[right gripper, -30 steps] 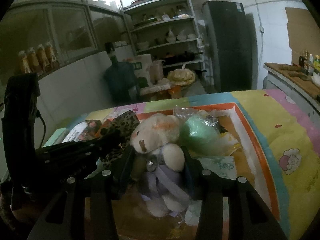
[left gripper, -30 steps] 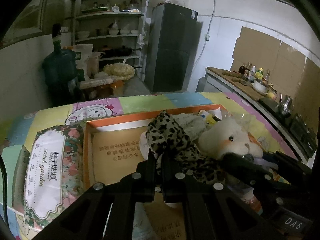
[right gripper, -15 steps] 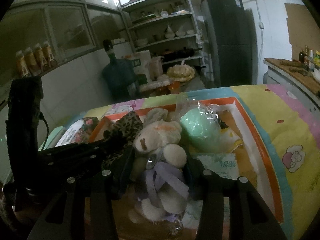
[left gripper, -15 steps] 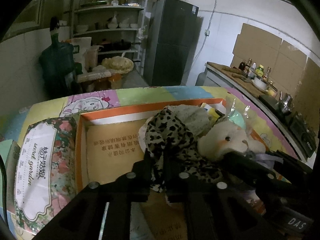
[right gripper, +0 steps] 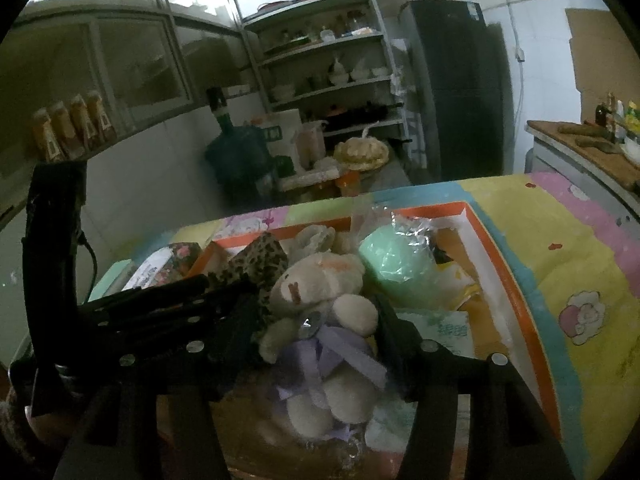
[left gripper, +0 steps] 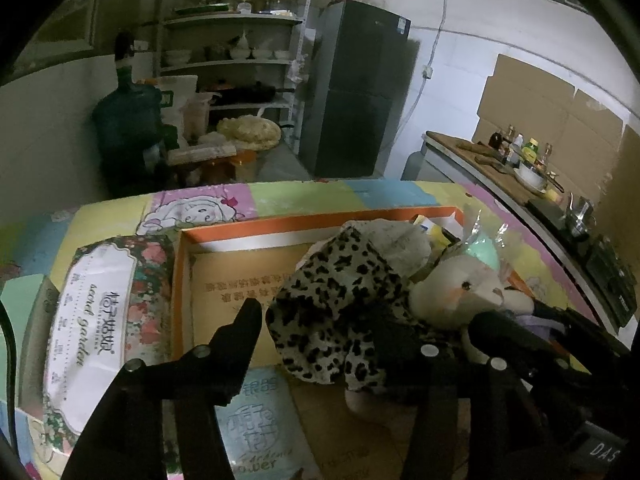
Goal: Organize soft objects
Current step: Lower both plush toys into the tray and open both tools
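Observation:
A leopard-print cloth [left gripper: 344, 304] lies in the orange-rimmed cardboard box [left gripper: 240, 224], draped against a cream teddy bear [left gripper: 464, 292]. My left gripper [left gripper: 320, 328] is open, its fingers spread either side of the cloth's near end. My right gripper [right gripper: 316, 320] is shut on the teddy bear [right gripper: 320, 280], which wears a purple ribbon. The cloth also shows in the right wrist view [right gripper: 260, 258], left of the bear. A green ball in clear wrap [right gripper: 394, 260] lies behind the bear.
A floral tissue pack [left gripper: 96, 312] lies left of the box. The box sits on a colourful cartoon tablecloth [right gripper: 560, 264]. A paper packet [left gripper: 256, 420] lies in the box's near part. Shelves, a water jug and a fridge stand behind.
My left gripper has opened and let go of the leopard cloth, which now rests in the box. My right gripper still holds the bear, shifted slightly.

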`<act>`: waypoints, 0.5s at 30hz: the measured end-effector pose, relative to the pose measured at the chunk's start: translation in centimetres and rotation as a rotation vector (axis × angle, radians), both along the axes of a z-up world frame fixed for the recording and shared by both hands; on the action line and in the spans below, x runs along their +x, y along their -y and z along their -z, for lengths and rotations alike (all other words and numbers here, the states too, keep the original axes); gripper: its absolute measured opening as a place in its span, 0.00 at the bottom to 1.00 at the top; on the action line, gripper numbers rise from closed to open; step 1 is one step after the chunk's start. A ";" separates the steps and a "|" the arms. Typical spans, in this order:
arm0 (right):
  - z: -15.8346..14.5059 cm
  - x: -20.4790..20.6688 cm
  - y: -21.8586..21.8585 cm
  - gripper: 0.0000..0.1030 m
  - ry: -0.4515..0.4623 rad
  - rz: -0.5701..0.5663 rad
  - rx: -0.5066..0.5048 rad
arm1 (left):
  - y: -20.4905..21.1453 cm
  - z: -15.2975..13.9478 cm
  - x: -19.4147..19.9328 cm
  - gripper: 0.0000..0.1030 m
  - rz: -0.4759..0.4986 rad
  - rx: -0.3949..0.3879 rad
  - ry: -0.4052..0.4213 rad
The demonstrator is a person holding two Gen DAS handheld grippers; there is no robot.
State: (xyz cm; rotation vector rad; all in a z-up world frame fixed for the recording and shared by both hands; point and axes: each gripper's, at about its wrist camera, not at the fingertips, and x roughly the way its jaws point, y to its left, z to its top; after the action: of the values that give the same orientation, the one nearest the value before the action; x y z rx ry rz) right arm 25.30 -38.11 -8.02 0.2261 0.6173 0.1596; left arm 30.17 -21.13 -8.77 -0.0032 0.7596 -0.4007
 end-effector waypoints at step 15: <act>-1.6 -2.1 0.3 0.60 0.053 0.025 0.000 | -0.7 -2.0 -1.5 0.61 -0.013 -0.011 0.051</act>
State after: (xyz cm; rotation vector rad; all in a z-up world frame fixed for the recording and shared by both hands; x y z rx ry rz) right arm 23.23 -38.39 -6.39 0.2290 0.5613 0.1407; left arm 28.64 -20.44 -6.82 -0.0084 0.7064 -0.3908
